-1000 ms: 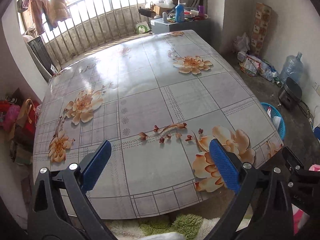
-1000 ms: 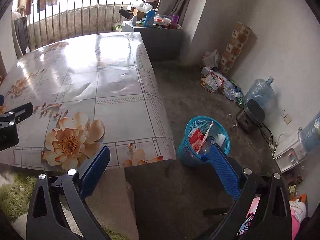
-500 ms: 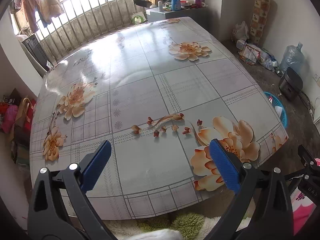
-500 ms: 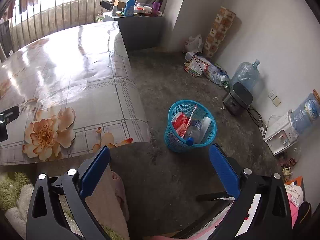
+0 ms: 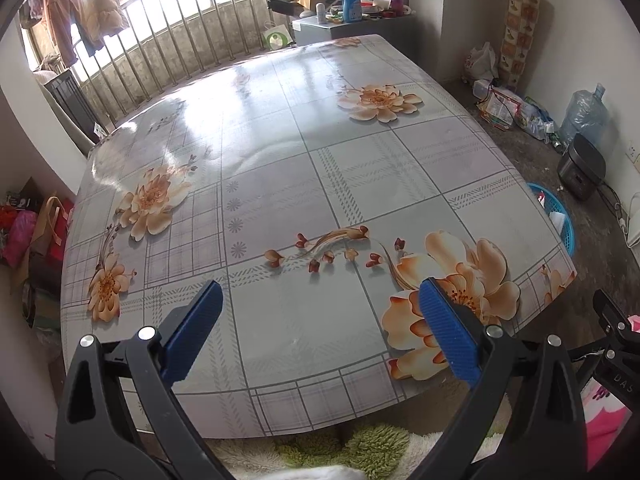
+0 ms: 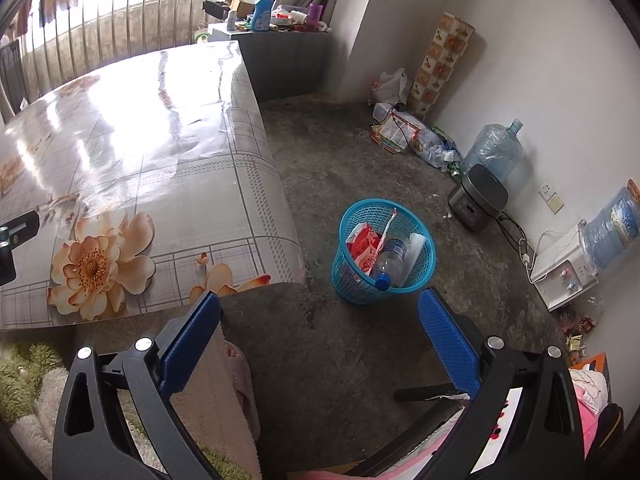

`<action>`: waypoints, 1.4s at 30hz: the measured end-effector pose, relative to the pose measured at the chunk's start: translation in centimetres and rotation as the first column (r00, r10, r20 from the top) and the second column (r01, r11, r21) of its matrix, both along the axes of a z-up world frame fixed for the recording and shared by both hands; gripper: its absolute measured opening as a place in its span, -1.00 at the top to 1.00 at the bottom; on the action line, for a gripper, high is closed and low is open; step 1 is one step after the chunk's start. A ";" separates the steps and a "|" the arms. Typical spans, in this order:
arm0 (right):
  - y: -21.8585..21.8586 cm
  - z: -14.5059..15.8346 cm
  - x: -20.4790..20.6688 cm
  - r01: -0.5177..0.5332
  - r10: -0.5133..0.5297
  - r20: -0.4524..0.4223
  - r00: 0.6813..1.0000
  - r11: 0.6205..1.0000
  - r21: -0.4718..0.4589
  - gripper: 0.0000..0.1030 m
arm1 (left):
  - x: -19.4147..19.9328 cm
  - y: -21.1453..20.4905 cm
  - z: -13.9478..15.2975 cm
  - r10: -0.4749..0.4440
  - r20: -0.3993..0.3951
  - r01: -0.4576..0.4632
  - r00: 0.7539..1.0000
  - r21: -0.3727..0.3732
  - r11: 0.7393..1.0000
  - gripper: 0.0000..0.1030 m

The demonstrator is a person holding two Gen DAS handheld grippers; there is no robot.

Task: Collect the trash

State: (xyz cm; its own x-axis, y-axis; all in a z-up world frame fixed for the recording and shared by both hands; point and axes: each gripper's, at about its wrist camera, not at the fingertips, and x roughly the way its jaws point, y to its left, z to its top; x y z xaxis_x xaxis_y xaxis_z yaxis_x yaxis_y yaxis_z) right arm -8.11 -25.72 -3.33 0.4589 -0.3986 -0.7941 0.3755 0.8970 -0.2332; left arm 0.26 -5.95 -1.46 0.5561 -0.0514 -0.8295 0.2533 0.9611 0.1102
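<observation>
A blue mesh trash basket (image 6: 424,260) stands on the concrete floor to the right of the table. Inside it lie a clear plastic bottle (image 6: 390,266) with a blue cap, a red and white carton (image 6: 363,246) and white wrappers. My right gripper (image 6: 320,334) hovers open above the floor, short of the basket, nothing between its blue pads. My left gripper (image 5: 320,326) is open over the near edge of the floral table (image 5: 280,184), holding nothing. The basket's rim (image 5: 558,216) peeks past the table's right edge in the left wrist view.
A rice cooker (image 6: 478,200), a large water jug (image 6: 494,148) and a water dispenser (image 6: 566,270) line the right wall. Bags and wrappers (image 6: 400,130) lie on the floor by the far corner. A grey cabinet (image 6: 280,60) with bottles stands behind the table. A green fluffy rug (image 5: 360,448) lies below.
The right gripper has swung right and back, away from the table corner, so the basket now sits in open view between its fingers. The left gripper drew back slightly. Both stayed open.
</observation>
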 end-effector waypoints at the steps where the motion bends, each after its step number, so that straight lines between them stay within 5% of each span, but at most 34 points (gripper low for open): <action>1: 0.0 0.0 0.0 0.001 -0.001 0.000 1.000 1.000 0.001 -0.87 | 0.0 0.0 0.0 -0.001 0.001 0.001 1.000 0.001 1.000 -0.83; 42: 0.1 0.9 -0.3 0.002 -0.002 0.010 1.000 1.000 -0.006 -0.87 | 0.1 -0.2 0.1 -0.007 -0.002 0.007 1.000 -0.003 1.000 -0.83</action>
State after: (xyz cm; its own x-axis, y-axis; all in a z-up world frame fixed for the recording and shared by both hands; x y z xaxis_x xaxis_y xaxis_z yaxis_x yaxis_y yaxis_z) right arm -8.46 -25.60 -2.42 0.4659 -0.4042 -0.7871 0.3792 0.8949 -0.2351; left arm 0.39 -6.20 -1.40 0.5541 -0.0576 -0.8304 0.2601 0.9596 0.1070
